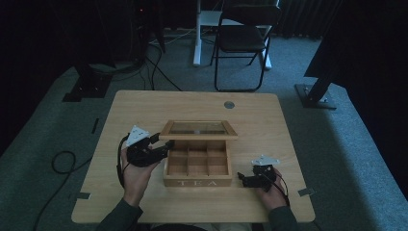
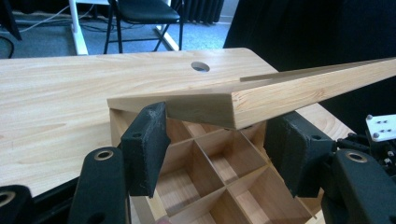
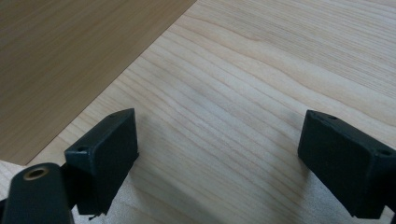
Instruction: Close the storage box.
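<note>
left gripper (image 2: 219, 140) fingers astride raised lid (image 2: 261, 91), compartments (image 2: 219, 163) beneath

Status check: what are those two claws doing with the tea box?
Left gripper open under raised lid. Right gripper open, idle on table. Tea box compartments empty; nothing blocking.

Recording lab: grey carpet, black curtains (image 1: 57, 33), stand bases (image 1: 315, 94), floor cables (image 1: 159, 72), folding chair (image 1: 243, 41), wooden table (image 1: 144, 110).
</note>
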Tool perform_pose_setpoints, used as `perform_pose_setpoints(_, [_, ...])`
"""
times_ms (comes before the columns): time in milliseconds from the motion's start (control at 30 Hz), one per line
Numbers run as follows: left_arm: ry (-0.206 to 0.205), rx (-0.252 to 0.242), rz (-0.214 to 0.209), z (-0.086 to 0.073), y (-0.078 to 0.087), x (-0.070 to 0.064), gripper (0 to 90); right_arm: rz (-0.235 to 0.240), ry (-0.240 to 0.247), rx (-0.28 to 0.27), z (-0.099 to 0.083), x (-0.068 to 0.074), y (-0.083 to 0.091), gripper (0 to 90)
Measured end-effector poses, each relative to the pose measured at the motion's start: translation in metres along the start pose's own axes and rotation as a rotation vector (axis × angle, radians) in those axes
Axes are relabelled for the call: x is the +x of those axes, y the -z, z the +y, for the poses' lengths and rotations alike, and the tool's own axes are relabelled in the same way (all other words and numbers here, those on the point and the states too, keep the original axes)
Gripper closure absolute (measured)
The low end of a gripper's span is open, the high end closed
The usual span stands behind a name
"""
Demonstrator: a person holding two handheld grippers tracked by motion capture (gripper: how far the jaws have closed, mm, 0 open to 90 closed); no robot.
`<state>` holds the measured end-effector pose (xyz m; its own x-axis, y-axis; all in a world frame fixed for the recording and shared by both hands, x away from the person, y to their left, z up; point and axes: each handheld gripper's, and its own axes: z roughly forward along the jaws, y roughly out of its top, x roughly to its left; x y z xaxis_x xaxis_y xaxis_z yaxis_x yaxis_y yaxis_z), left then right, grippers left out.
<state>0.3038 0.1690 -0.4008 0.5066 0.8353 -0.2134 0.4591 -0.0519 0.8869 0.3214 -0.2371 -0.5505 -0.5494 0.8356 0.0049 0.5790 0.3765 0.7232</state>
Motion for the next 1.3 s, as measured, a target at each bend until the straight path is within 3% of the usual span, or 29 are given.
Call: perform_pose_setpoints(1300, [0.047, 0.034, -0.01, -0.038, 0.001, -0.002, 40.3, 0.001, 0.001, 0.0, 0.0, 0.0, 0.0, 11.7])
